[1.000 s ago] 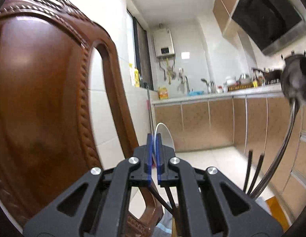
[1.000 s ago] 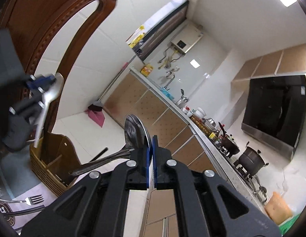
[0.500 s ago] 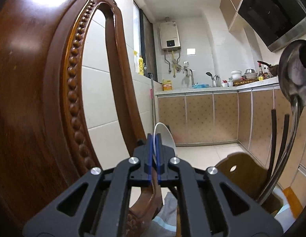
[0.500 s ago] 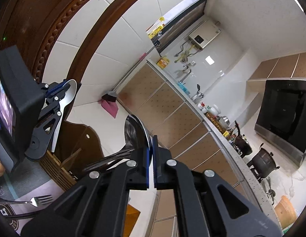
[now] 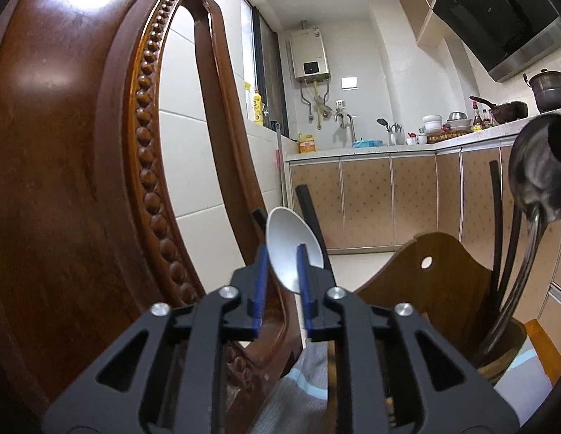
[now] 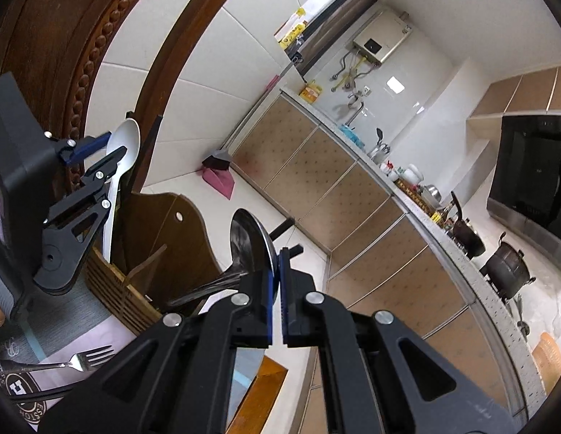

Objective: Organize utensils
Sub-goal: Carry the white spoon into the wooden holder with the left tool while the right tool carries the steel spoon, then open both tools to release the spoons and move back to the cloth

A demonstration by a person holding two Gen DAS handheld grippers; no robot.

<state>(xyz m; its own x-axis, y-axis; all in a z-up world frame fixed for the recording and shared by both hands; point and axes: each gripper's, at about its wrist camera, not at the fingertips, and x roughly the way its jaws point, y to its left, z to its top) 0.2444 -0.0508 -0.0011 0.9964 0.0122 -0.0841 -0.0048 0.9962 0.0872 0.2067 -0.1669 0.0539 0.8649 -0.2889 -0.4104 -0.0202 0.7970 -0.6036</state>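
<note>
- Left hand-held gripper has its jaws parted, and they have just been opening; the pale spoon stands between them, bowl up, and the pads no longer look pressed on it.
- Right hand-held gripper is clamped on the rim of the dark steel ladle, whose handle runs down into the wooden caddy.
- Doing it well, as I judge it: draw the left tool straight back from the caddy so its pads clear the spoon bowl without tipping it; lower the ladle until its handle end rests on the caddy floor, then part the jaws slowly, since the heavy bowl will want to lean.
- Largest first, placed by the caddy: one carved chair back behind it; one caddy, with at least two compartments.
- Standing in the caddy: one ladle, one spoon, and black chopsticks, at least three, though I cannot tell the full number.
- In front of the caddy, lying on the bench mat: one fork.
</note>
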